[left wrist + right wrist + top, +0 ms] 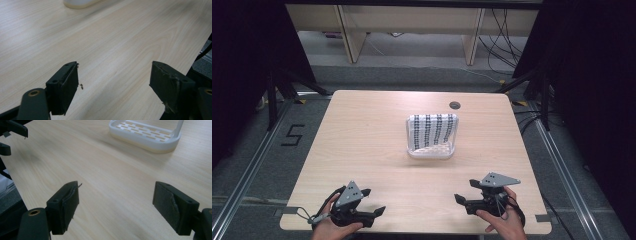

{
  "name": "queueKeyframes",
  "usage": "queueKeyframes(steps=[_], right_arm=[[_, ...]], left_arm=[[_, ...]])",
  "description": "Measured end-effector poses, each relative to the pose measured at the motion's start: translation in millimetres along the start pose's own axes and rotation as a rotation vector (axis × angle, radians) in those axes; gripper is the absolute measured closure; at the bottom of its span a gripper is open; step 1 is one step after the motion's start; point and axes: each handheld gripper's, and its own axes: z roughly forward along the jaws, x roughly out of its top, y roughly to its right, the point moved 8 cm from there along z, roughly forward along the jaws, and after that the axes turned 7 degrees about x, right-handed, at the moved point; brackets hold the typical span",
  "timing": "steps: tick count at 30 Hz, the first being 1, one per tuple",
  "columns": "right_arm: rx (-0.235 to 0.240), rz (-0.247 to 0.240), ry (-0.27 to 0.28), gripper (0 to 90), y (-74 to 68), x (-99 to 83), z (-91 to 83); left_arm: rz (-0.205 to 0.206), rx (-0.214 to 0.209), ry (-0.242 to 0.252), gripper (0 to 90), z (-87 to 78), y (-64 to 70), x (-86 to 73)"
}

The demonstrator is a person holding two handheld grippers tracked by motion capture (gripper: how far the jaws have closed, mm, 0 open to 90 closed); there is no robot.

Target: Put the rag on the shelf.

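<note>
A white plastic tray [432,136] with rows of dark slots stands at the middle of the light wooden table [362,140]. Its low rim and slotted floor lie ahead in the right gripper view [147,135], and an edge of it [78,3] reaches into the top of the left gripper view. My left gripper [374,201] rests in a hand near the front left edge, open and holding nothing [115,70]. At the front right, my right gripper [465,191] is open too, with bare wood between its jaws [117,190]. Both are well short of the tray.
A round cable hole [455,105] sits near the table's far edge. The left gripper [12,132] appears at the top left of the right gripper view. Black curtains flank the table, wooden furniture legs [352,35] stand behind it, and the floor carries a "5" mark [292,135].
</note>
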Motion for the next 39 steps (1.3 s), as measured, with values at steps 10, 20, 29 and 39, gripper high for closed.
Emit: queueKeyframes(steps=[10, 20, 29, 39], right_arm=[[-0.040, -0.045, -0.048, 20.3, -3.4, -18.3, 1.5], [-0.020, -0.059, -0.076, 19.3, -14.3, -27.8, 3.4], [-0.032, -0.069, -0.079, 19.4, -13.3, -30.7, -0.2], [-0.039, -0.075, -0.074, 19.5, -10.5, -30.1, -0.8]], left_arm=[[0.005, 0.005, -0.018, 22.4, 1.9, 6.5, -8.8], [0.013, 0.013, -0.013, 21.2, 1.9, 7.3, -9.0], [0.021, 0.007, -0.023, 20.4, 2.3, 4.8, -9.9], [0.013, 0.024, -0.029, 19.9, 3.2, 2.7, -11.2]])
